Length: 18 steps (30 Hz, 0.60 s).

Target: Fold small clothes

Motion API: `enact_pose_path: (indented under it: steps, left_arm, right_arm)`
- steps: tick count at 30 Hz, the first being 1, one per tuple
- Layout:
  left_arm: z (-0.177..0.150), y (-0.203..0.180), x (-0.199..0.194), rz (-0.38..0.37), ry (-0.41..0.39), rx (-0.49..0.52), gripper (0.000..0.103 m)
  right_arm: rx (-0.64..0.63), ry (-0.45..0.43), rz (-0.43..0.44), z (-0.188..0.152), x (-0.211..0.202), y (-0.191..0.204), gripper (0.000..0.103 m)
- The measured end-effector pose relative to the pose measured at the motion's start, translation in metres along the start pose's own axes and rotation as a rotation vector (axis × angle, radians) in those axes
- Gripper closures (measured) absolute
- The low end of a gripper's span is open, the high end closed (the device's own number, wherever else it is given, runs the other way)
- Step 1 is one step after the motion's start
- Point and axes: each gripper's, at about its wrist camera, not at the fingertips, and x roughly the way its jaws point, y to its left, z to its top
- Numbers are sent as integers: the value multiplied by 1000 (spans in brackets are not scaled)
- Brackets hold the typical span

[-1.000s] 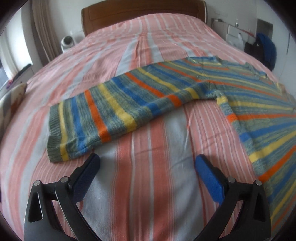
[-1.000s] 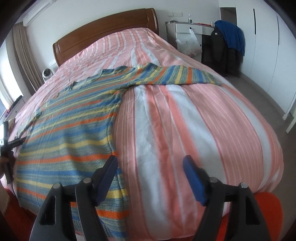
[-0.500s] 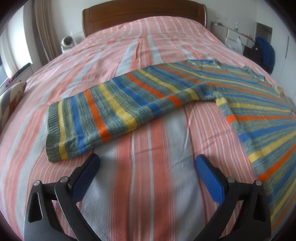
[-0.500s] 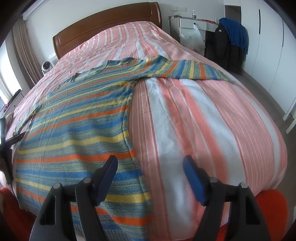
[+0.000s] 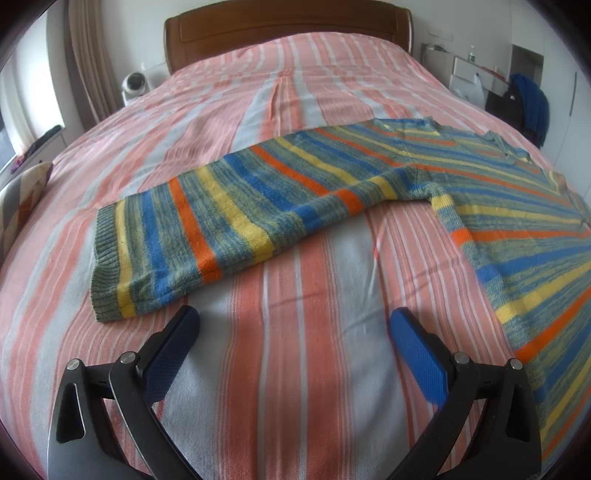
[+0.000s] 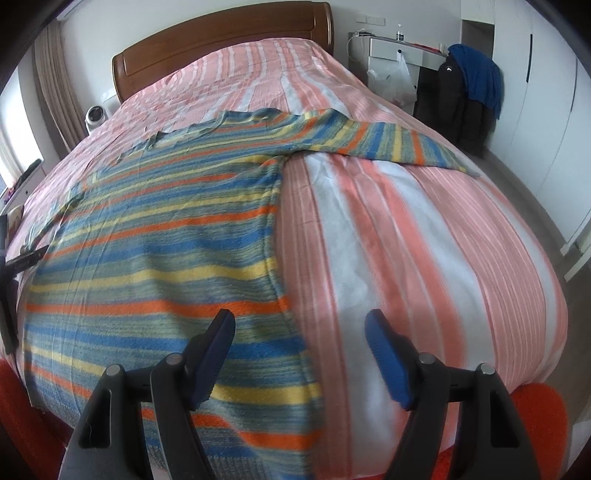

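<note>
A striped knit sweater (image 5: 295, 192) in blue, yellow, orange and grey-green lies flat on the bed, both sleeves spread out. In the left wrist view its left sleeve runs across the middle, cuff (image 5: 107, 266) at the left. My left gripper (image 5: 295, 321) is open and empty, just in front of that sleeve above the bedspread. In the right wrist view the sweater's body (image 6: 155, 251) fills the left half and the other sleeve (image 6: 399, 144) reaches right. My right gripper (image 6: 299, 325) is open and empty over the sweater's lower right side edge.
The bed has a pink, orange and white striped cover (image 6: 406, 236) and a wooden headboard (image 5: 288, 29). A small white device (image 5: 135, 85) stands at the bed's left. A white desk and a chair with dark and blue clothes (image 6: 469, 96) stand at the right. The other gripper shows at the left edge (image 6: 14, 266).
My right gripper has moved left and closer, from bare bedspread to over the sweater's side edge. My left gripper has barely shifted, the sleeve sits slightly nearer.
</note>
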Motion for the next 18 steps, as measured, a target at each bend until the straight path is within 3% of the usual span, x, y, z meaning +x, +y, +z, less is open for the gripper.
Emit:
enact_pose_path:
  steps: [6, 11, 18]
  left_arm:
    - [0, 0, 0, 1, 0, 0, 0]
    - [0, 0, 0, 1, 0, -1, 0]
    - [0, 0, 0, 1, 0, -2, 0]
  right_arm:
    - [15, -38, -6, 0, -10, -1, 31]
    - [37, -16, 26, -4, -1, -4, 31]
    - [52, -63, 71, -6, -8, -12, 31]
